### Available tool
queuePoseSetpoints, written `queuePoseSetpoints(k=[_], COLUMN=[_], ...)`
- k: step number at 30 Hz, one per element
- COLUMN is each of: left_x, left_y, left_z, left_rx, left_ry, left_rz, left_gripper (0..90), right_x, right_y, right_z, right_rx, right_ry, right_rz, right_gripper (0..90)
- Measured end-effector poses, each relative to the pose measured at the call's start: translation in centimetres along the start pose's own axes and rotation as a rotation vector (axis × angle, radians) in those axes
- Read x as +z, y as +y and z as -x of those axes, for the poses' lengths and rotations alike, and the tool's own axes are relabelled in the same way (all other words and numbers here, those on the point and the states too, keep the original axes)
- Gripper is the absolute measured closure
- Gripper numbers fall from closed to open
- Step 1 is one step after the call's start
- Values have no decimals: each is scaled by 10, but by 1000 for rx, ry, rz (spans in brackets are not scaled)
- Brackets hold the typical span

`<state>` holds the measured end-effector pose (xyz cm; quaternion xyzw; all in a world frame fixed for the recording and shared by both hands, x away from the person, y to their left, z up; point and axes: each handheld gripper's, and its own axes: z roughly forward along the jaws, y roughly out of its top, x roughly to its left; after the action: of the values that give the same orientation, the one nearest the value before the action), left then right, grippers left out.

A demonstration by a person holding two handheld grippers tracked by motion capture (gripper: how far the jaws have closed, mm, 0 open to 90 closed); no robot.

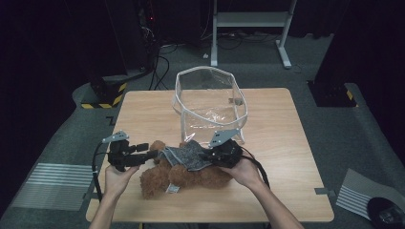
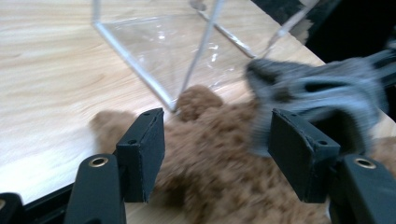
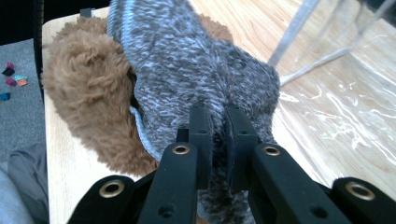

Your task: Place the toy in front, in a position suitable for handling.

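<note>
The table (image 1: 286, 124) carries a clear plastic bag (image 1: 210, 102) standing open at its far side, and nearer you a brown teddy bear (image 1: 184, 176) lies on its side, just in front of the bag. Over the bear's upper half sits a grey knitted sweater (image 1: 188, 155). Your right gripper (image 3: 217, 121) is pinched tight on a fold of that sweater, jaws nearly together with the knit bunched between them. Your left gripper (image 2: 217, 144) stands about half open over the bear's fur, with nothing in its grasp.

The step in hand looks like working the sweater along the bear. Keep the right-hand pinch on knit alone, not fur, or the bear will drag along with it. Bring the left jaws onto the bear's body or the sweater's opposite edge before you pull, so the two hands work against each other. Pull evenly, low to the table, away from the bag.
</note>
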<state>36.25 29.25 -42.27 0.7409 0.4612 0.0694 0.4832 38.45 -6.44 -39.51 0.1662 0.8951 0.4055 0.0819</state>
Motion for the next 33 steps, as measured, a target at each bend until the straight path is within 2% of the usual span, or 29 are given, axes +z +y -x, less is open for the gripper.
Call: queuePoseSetpoints(k=[2,4,7,8,9,10,11,12,13,14,15,16,18,19,20,21,24,25,27,33], left_x=[-1,-1,1,8,8,12,15,21,21,26,26,31,34,38,39,40,39,39,39,47], left_y=[-3,-13,-21,-28,-28,-31,-33,-36,-36,-39,-39,-41,-42,-44,-44,-45,-48,-48,-49,-53], left_z=[-2,-5,-7,-6,-6,-5,-4,-3,-3,-5,-5,-7,-7,-7,-7,-8,-8,-8,-6,0], left_rx=[-7,-16,-36,-40,-40,-35,-33,-39,-39,-52,-52,-63,-66,-67,-68,-77,-91,-91,-93,-90], left_ry=[5,39,36,36,36,38,38,37,37,35,35,42,40,39,39,35,28,28,25,0], left_rz=[-8,-43,-60,-87,-87,-103,-114,-117,-117,-116,-116,-128,-133,-140,-138,-129,-120,-120,-116,-129], left_gripper=[365,362,361,361,360,360,360,363,364,364,365,366,368,371,379,384,394,397,398,393], right_x=[-3,-8,-7,-6,-6,-4,-4,-4,-4,-4,-4,-1,2,6,15,19,29,29,31,20], right_y=[-1,-6,-10,-11,-11,-8,-8,-3,-3,3,3,9,12,14,16,16,13,13,7,0], right_z=[1,1,1,0,0,-2,-2,-4,-4,-5,-5,-6,-6,-6,-5,-6,-9,-9,-12,-6], right_rx=[0,-12,-11,-5,-5,-13,-13,-14,-14,-13,-13,-6,2,8,5,-1,-29,-29,-49,-40], right_ry=[-1,-5,0,10,10,-2,-2,-8,-8,-1,-1,20,36,41,54,57,50,50,40,18], right_rz=[3,-22,-42,-54,-54,-44,-44,-17,-17,17,17,38,44,40,27,15,-45,-45,-103,-122], right_gripper=[833,832,825,764,764,618,618,483,483,426,426,397,397,409,520,595,773,773,823,831])
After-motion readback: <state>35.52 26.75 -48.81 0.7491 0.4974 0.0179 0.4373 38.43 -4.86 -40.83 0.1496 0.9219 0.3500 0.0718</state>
